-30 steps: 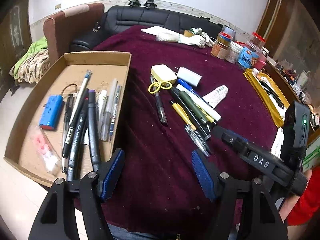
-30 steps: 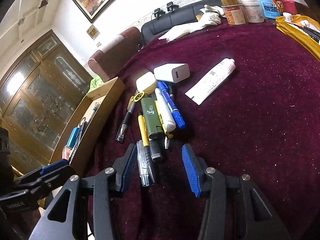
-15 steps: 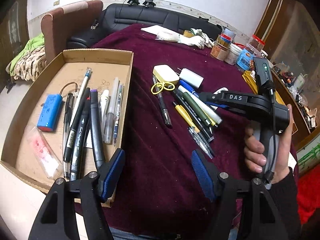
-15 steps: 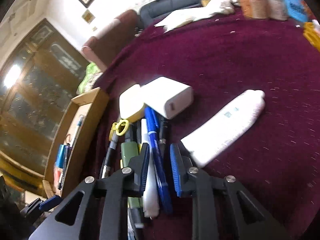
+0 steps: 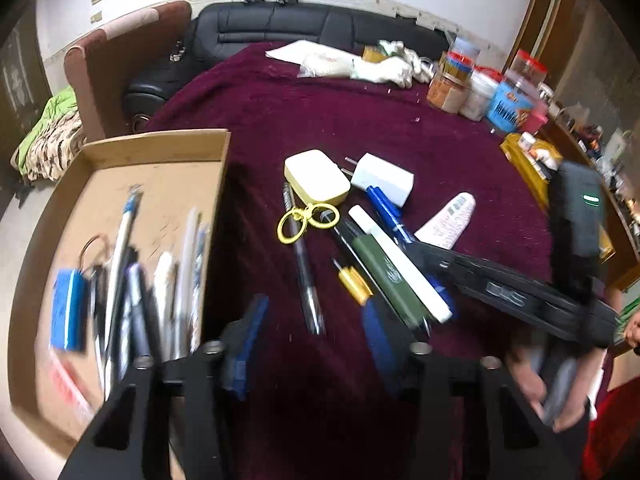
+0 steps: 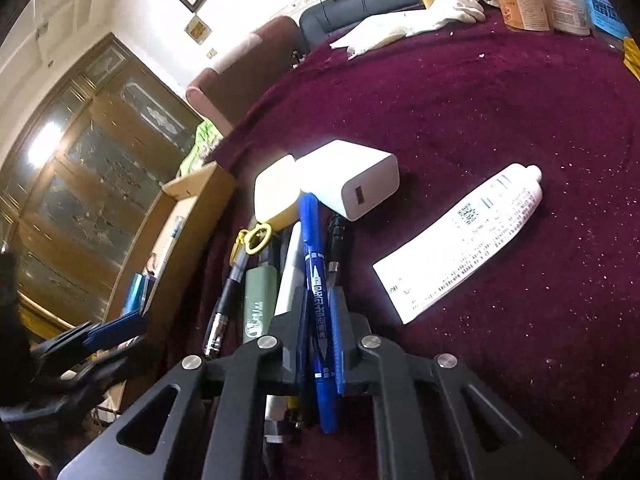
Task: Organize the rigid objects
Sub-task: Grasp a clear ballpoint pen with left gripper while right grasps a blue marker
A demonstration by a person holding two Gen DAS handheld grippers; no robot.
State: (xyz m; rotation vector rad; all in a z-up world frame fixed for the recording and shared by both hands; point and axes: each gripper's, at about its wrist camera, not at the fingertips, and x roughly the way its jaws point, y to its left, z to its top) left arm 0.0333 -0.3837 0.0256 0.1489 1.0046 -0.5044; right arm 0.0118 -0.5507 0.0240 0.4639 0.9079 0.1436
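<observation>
Several pens and a blue battery already lie in the shallow cardboard tray (image 5: 160, 184); beside it on the maroon cloth a pile remains. The right gripper (image 6: 318, 332) is closing on the blue marker pen (image 6: 314, 264); the left gripper (image 5: 312, 340), closing, holds nothing.

The charger block (image 5: 383, 178) lies on the tablecloth (image 5: 360, 120), touching the rounded case (image 5: 316, 176) on its left. Nearer the camera, a bundle of pens (image 5: 384, 264) fans out from the charger block, with the tube (image 5: 448, 220) to its right. The cardboard tray (image 5: 176, 148) sits well left of the charger block, holding more pens (image 5: 120, 264).
</observation>
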